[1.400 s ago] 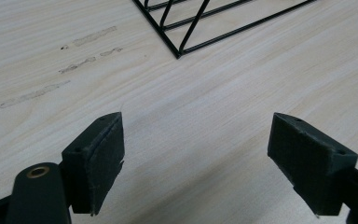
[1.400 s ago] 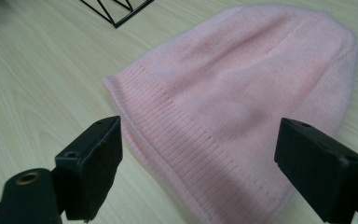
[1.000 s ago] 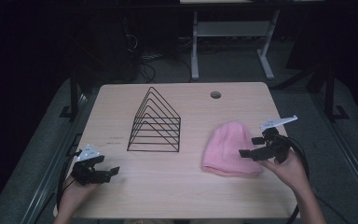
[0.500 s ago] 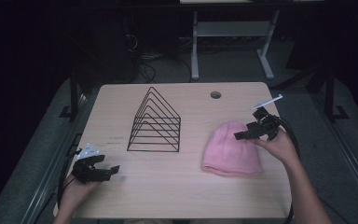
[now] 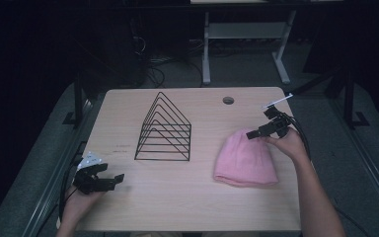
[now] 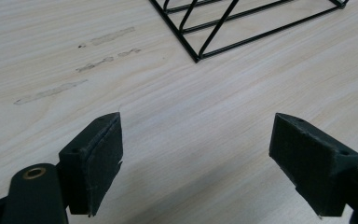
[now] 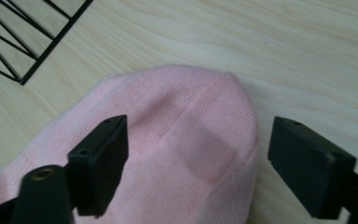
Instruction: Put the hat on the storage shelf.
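A pink knit hat (image 5: 246, 157) lies flat on the right half of the wooden table (image 5: 187, 207). My right gripper (image 5: 254, 132) hovers over the hat's far, rounded end and points left. In the right gripper view the hat's crown (image 7: 186, 116) lies below and between the jaws of the right gripper (image 7: 193, 158). Those jaws have just been closing a little, but the pads stand apart from the fabric, so it is open. My left gripper (image 5: 116, 179) rests at the near left of the table. Its jaws (image 6: 198, 158) are spread over bare wood, open and holding nothing.
A black wire rack (image 5: 165, 129) of nested triangles stands left of centre, between the two grippers; its corner (image 6: 242, 23) lies ahead of the left gripper and its edge (image 7: 23, 42) beside the hat. A cable hole (image 5: 228, 100) sits near the far edge.
My right gripper has travelled from the hat's right side toward the far end of the table and now sits over the hat's crown. The left gripper has stayed put.
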The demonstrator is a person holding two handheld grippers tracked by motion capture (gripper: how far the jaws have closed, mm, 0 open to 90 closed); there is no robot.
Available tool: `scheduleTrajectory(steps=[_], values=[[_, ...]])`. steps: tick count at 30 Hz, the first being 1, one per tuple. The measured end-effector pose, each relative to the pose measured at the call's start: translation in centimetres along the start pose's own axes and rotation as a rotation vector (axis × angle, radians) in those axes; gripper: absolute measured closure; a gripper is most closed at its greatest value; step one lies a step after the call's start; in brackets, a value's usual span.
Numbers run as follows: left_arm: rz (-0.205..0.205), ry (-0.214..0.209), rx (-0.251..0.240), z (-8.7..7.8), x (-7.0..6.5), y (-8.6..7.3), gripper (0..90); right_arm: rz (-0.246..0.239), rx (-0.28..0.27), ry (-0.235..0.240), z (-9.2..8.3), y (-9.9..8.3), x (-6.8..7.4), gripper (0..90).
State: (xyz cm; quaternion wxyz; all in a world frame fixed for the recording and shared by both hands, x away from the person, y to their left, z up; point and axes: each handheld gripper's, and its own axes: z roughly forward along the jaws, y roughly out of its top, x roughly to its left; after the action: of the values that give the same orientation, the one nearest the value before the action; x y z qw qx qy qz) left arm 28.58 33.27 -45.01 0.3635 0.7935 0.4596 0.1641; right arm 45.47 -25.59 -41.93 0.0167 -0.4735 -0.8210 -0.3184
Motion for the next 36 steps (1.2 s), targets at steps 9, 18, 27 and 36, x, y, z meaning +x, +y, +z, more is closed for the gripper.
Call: scheduleTrajectory(steps=[9, 18, 27, 36], values=[[0.003, -0.005, 0.008, 0.4, 0.2, 0.1, 17.5, 0.053, 0.014, 0.003, 0.5, 0.4, -1.4, 40.2], [0.001, -0.014, 0.001, 0.4, 0.2, 0.1, 17.5, 0.091, 0.064, 0.034, 1.9, 0.4, -2.0, 47.3], [0.012, -0.014, 0.009, 0.4, -0.1, 0.1, 17.5, 0.13, 0.093, 0.043, 2.8, -0.1, -2.3, 58.3], [0.015, -0.003, 0.013, 0.2, 0.1, 0.0, 17.5, 0.171, 0.071, 0.048, 3.1, -0.7, -2.4, 68.6]])
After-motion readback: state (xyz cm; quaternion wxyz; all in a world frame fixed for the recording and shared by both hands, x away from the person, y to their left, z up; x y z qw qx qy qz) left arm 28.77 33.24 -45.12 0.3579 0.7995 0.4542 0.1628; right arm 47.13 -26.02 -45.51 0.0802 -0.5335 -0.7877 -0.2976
